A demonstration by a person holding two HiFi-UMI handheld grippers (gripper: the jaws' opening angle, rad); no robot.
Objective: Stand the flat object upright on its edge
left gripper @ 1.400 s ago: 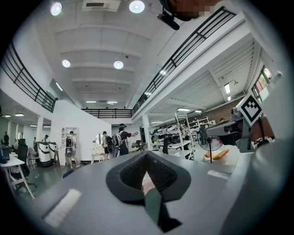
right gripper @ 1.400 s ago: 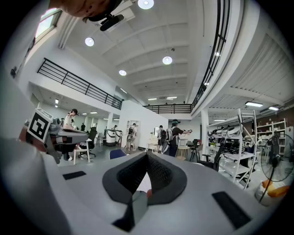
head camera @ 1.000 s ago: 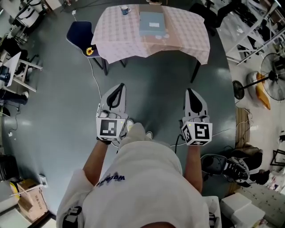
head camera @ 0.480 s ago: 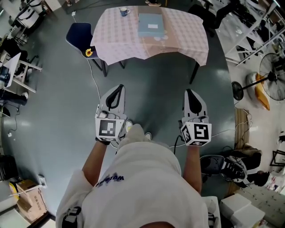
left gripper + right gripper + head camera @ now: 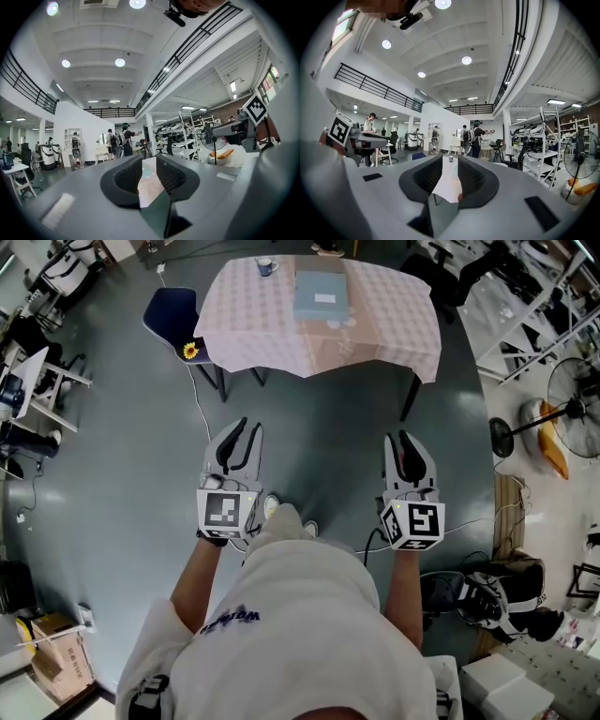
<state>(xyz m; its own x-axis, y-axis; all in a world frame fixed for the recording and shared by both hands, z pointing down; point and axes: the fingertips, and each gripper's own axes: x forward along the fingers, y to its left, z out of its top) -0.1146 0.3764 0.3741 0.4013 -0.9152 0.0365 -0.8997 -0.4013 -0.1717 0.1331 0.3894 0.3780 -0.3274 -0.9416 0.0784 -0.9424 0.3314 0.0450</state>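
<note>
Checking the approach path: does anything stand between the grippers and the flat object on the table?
Nothing visible does. Only bare floor lies between the left gripper, the right gripper and the table where the flat object lies. The chair and cup sit off to the left. Both grippers' jaws have just been opening, nothing between them.

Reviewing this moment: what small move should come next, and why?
Probably walk forward to the pink checked-cloth table. The flat grey-blue rectangular object lies flat there, well beyond both grippers. The left gripper and right gripper hang over grey floor; their jaws have just been opening, with nothing between them.
</note>
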